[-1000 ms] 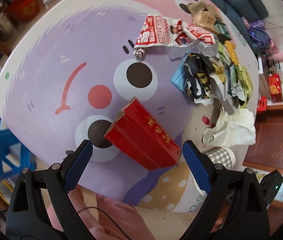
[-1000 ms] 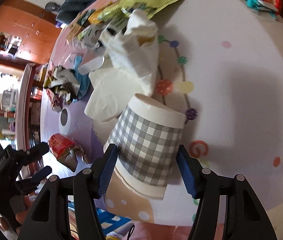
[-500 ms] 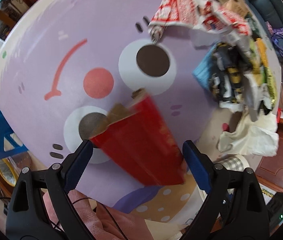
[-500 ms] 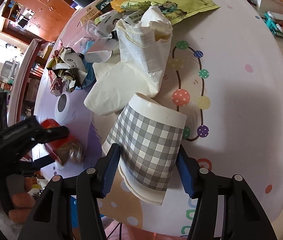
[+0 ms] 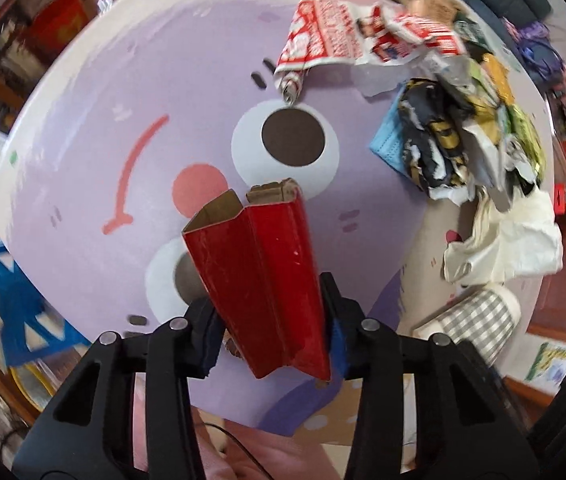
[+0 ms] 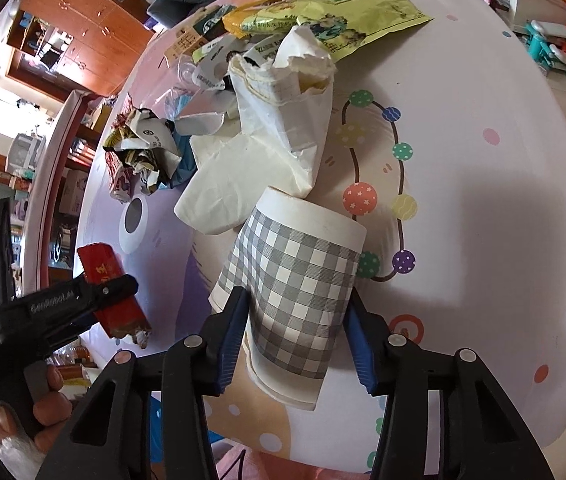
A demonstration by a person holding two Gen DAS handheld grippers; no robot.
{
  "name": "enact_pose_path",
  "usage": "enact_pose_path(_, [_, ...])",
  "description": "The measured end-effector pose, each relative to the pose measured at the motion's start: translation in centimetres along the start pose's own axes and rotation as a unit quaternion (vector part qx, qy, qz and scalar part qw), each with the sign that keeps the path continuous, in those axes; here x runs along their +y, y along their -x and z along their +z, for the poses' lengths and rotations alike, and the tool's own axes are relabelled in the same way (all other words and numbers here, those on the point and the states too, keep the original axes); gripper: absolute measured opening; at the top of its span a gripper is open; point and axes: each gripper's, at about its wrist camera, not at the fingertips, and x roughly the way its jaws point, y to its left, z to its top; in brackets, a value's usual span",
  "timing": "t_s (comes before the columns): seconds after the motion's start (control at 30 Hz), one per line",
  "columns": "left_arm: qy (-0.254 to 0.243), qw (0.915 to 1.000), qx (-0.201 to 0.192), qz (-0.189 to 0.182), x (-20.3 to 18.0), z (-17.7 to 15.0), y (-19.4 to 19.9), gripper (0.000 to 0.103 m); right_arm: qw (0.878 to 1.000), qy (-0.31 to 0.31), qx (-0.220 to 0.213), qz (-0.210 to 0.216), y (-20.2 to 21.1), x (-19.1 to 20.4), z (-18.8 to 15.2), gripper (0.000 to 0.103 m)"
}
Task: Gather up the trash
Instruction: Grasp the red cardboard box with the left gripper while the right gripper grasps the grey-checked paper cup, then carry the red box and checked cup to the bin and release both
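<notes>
Left gripper (image 5: 269, 330) now clamps red carton (image 5: 261, 276), lifted; open end empty

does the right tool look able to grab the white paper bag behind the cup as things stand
Probably not yet: the right tool is shut on the checked paper cup, and that cup sits directly between its fingers and the white paper bag. It would need to put the cup down first.

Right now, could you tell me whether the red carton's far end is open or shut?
Open: the red carton, clamped in the left gripper, shows brown cardboard lining and a hollow mouth.
</notes>
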Motion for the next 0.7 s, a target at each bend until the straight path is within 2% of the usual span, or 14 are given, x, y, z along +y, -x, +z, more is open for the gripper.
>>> enact_pose_path(0.2, [-0.08,0.9951,-0.057,0.008,-0.6,-1.7,4.2,0.038,1.0,-0.01,-0.026,-0.012,1.5,0.7,-1.9,0.044])
enact_pose_path(0.37, [-0.141,0.9863,-0.085,-0.001,0.1,-3.6,7.0,0.038,0.998,-0.026,-0.06,-0.02,3.6,2.6,-5.4,0.043])
enact_pose_path(0.57, [-0.185,0.9759,-0.115,-0.016,6.0,-7.2,9.2,0.038,0.995,-0.019,-0.09,-0.021,5.0,7.0,-11.2,0.043])
enact_pose_path(0.7, [-0.212,0.9684,-0.13,-0.015,9.6,-9.9,9.6,0.038,0.994,0.0,-0.108,-0.024,4.8,10.6,-17.0,0.043])
